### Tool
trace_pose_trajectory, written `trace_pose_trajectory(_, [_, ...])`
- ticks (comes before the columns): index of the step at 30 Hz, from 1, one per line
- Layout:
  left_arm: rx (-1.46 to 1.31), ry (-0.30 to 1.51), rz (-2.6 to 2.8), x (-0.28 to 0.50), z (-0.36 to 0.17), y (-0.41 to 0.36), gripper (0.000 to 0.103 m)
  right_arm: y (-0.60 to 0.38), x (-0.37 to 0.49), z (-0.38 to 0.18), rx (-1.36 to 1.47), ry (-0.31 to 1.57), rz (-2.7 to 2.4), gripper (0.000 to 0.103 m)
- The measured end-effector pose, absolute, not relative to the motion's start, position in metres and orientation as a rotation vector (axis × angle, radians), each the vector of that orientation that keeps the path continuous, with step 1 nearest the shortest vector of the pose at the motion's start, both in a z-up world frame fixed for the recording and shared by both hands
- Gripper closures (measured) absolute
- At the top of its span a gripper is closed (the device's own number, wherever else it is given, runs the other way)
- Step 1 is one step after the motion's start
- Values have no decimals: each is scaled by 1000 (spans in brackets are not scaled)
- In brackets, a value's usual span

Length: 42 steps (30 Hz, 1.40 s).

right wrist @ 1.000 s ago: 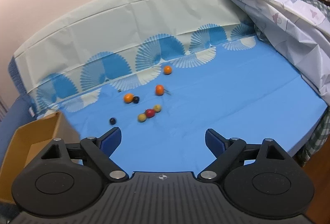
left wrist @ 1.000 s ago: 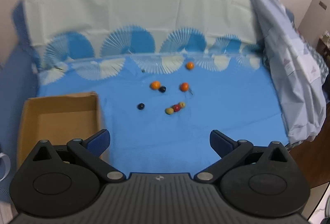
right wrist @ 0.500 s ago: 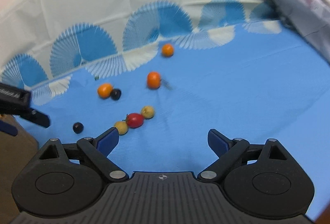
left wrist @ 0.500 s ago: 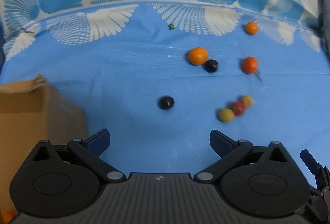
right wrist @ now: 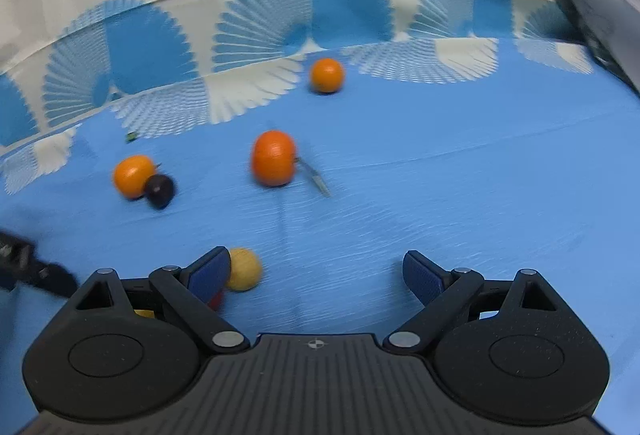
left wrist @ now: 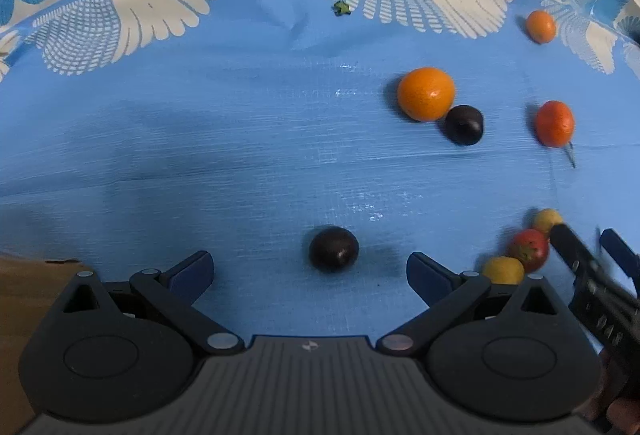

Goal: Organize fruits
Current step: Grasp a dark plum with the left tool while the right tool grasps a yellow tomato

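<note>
Blue cloth [left wrist: 240, 139] underneath. Left gripper [left wrist: 308, 269] spread wide around dark plum [left wrist: 333, 249]; right gripper [right wrist: 316, 273] spread, beside yellow fruit [right wrist: 244, 269].

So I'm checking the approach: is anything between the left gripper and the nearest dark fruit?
Nothing visible. The left gripper is open, and the dark fruit lies on bare blue cloth just ahead of its fingertips, roughly centred between them.

Three orange fruits [left wrist: 426, 93], two dark [left wrist: 333, 249], two yellow [left wrist: 503, 269], one red [left wrist: 529, 249].
</note>
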<state>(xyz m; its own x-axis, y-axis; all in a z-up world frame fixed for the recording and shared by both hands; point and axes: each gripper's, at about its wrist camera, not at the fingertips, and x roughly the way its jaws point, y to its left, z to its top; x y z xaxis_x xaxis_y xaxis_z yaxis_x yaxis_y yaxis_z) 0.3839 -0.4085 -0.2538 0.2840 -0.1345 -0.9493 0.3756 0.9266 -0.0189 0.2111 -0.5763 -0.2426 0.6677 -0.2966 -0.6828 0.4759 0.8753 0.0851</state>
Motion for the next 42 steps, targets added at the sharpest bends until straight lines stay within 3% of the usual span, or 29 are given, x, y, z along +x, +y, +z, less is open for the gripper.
trace_pose_trajectory(10, [259,1220,-370,378,-262,-409,0,-562,225,-252,177,651,-423,8])
trace_pose_trajectory(14, [259,1198,-358,373,-256,-404,10,-556,230,-246,93,690,-438,8])
trace_pose_trajectory(17, [224,1186,-355,372,-252,-400,11,-544,232,-245,-73,767,-524,8])
trace_pose_trajectory(22, [235,1190,-362,371,-255,-402,14,-560,227,-251,86,771,-497,11])
trace_pose_trajectory(24, [246,1182,-363,370,-254,-403,18,-558,226,-252,74,765,-495,23])
trace_pose_trajectory(25, [244,1180,-364,370,-254,-402,22,-555,225,-251,64,764,-484,27])
trace_pose_trajectory(27, [233,1179,-352,369,-251,-400,33,-545,220,-249,43,765,-474,53])
trace_pose_trajectory(29, [209,1161,-359,366,-248,-394,59,-534,214,-248,24,752,-452,77])
trace_pose_trajectory(30, [192,1158,-380,364,-246,-392,70,-530,212,-248,12,746,-453,77])
trace_pose_trajectory(31, [172,1161,-406,362,-244,-390,91,-527,209,-247,11,742,-462,77])
trace_pose_trajectory(32, [158,1170,-415,360,-243,-388,96,-528,201,-243,72,728,-474,77])
trace_pose_trajectory(39, [186,1113,-423,345,-233,-382,97,-526,165,-222,150,668,-489,76])
trace_pose_trajectory(42, [182,1125,-422,349,-235,-382,83,-526,155,-222,151,680,-498,76])
